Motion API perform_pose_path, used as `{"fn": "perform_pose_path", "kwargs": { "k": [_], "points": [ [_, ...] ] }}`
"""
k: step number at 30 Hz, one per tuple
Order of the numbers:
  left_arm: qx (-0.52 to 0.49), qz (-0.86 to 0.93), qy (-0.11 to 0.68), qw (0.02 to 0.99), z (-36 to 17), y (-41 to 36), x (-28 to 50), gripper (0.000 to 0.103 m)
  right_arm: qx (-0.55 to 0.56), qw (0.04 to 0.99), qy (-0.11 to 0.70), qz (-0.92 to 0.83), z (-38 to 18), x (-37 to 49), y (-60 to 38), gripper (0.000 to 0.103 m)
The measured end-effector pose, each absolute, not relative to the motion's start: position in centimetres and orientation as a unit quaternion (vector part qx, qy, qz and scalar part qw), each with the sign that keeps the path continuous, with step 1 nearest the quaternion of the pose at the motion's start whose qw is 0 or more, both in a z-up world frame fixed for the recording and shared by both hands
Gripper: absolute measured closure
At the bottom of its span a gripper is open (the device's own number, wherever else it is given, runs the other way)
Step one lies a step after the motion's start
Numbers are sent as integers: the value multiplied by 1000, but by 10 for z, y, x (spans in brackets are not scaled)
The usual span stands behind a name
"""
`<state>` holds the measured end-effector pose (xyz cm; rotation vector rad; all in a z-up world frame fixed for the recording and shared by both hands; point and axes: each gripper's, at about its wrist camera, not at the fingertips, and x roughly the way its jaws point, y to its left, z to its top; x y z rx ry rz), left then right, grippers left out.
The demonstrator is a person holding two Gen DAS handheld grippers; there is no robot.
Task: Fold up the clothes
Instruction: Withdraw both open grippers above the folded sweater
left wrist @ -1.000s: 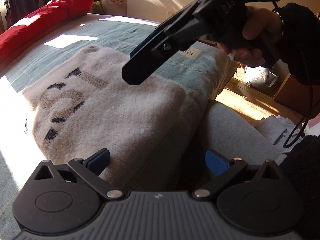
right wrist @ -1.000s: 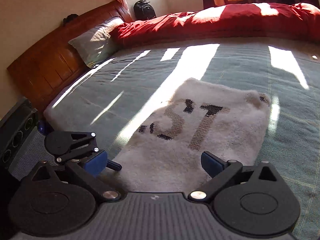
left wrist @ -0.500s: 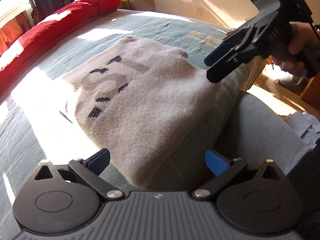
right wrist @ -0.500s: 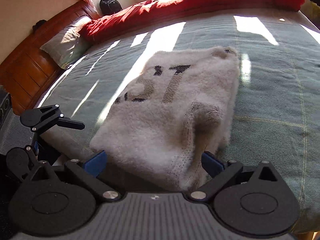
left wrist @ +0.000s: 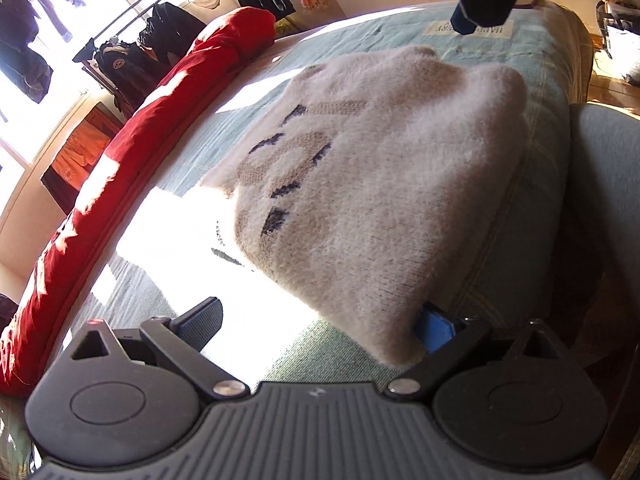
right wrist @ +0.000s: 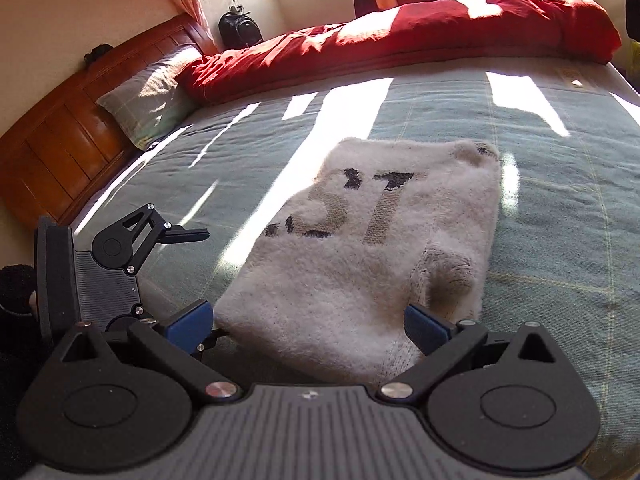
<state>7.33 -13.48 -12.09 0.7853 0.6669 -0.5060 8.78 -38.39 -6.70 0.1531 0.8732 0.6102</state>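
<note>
**Both tongs now down at the sweater's near hem, nothing clamped yet**

Change: a second ago my right tongs hung high over the sweater and my left sat back off the bed edge. Half a second ago both were dropping in. Now both sit low at the near hem of the sweater [right wrist: 360,264], one per corner. I read that as set-up for the next fold: grab the hem, carry it away from me over the body. Fold not started.

Left tongs [left wrist: 320,322]: jaws wide apart, holding nothing. The near-left hem corner lies between the fingers and covers part of the right blue pad [left wrist: 434,326]; contact there looks likely, can't confirm. Left finger sits on the sunlit cover beside the hem, clear of the knit.

Right tongs [right wrist: 308,326]: also spread wide, empty. The hem's right end sits between the pads; the cloth looks to reach both tips, no pinch.

Sweater: already folded to a rectangle, lettering up, flat on the green bedspread [right wrist: 560,208], near hem at the bed edge closest to me. A sleeve cuff [right wrist: 448,272] is doubled onto its right side, just past my right pad.

Beyond the sweater: red duvet [right wrist: 400,40] rolled along the far side, pillow [right wrist: 152,96] and headboard [right wrist: 60,140] far left.
</note>
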Motion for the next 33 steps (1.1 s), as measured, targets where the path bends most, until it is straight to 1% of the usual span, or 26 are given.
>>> {"fn": "perform_pose_path", "kwargs": {
  "k": [6,10,14,22,27,33],
  "points": [
    [341,-249,359,832,-118,-118,78,4,61,859,422,283,-68,91,-386,0],
    [318,-278,365,829,-103,-110,71,5,44,864,424,267,-67,95,-385,0],
    [256,-288,380,841,-83,-100,85,5,42,866,422,265,-66,103,-382,0],
    [102,-253,405,873,-54,-74,139,4,26,868,417,266,-65,120,-372,0],
    [41,-245,419,873,-48,-76,170,4,36,869,415,265,-69,139,-370,0],
    [-3,-253,418,872,-43,-101,201,4,57,866,423,261,-86,166,-367,0]
  ]
}}
